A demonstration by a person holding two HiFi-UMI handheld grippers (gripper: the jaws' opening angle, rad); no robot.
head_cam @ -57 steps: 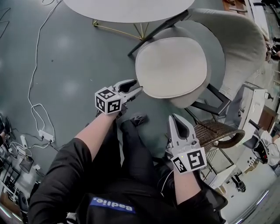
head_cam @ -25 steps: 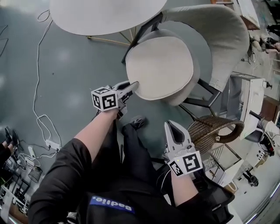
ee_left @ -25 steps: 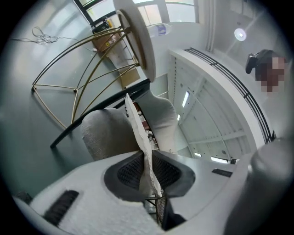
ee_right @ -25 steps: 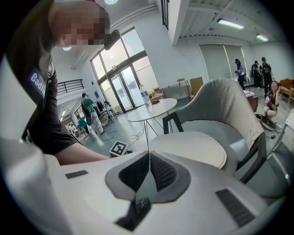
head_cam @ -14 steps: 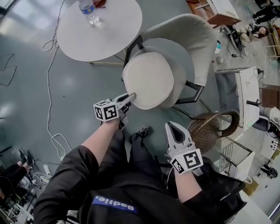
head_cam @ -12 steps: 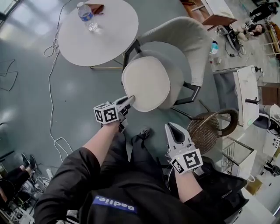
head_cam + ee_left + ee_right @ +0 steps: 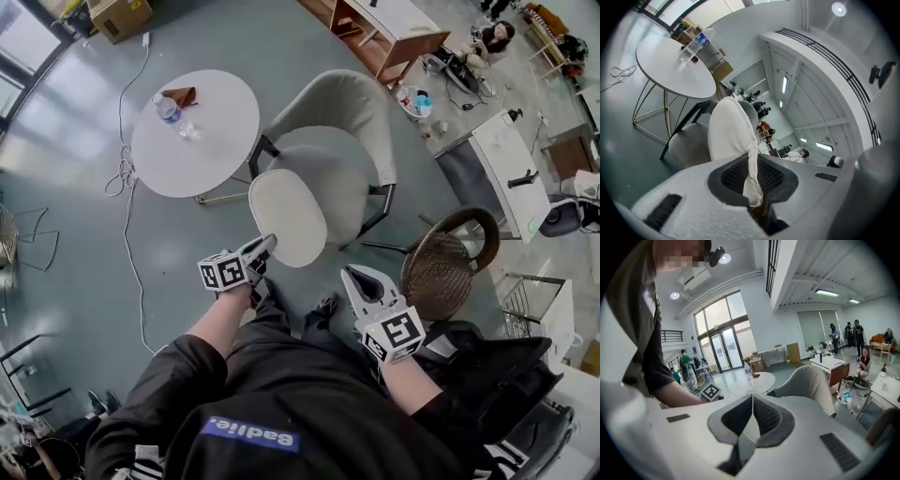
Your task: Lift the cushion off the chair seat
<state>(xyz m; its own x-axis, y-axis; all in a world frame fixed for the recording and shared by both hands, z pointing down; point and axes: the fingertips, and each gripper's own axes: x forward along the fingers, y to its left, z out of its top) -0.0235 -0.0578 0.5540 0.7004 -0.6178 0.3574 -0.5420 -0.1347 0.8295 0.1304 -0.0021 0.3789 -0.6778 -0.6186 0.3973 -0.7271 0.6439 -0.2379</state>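
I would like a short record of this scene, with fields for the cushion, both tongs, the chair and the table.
cushion: white, round, tilted up on edge at the front of the seat; contact with seat unclear
left tongs: shut on the cushion's rim; jaws have just been closing
right tongs: shut, empty, apart from the cushion
chair: beige back, grey seat
table: round, white, bears a bottle

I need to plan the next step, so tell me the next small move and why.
Probably lift the left gripper a little higher. Its jaws, which have just been closing, pinch the near rim of the cushion, which stands tilted over the chair seat; its far edge may not be clear of the seat yet. The right gripper is shut and empty.
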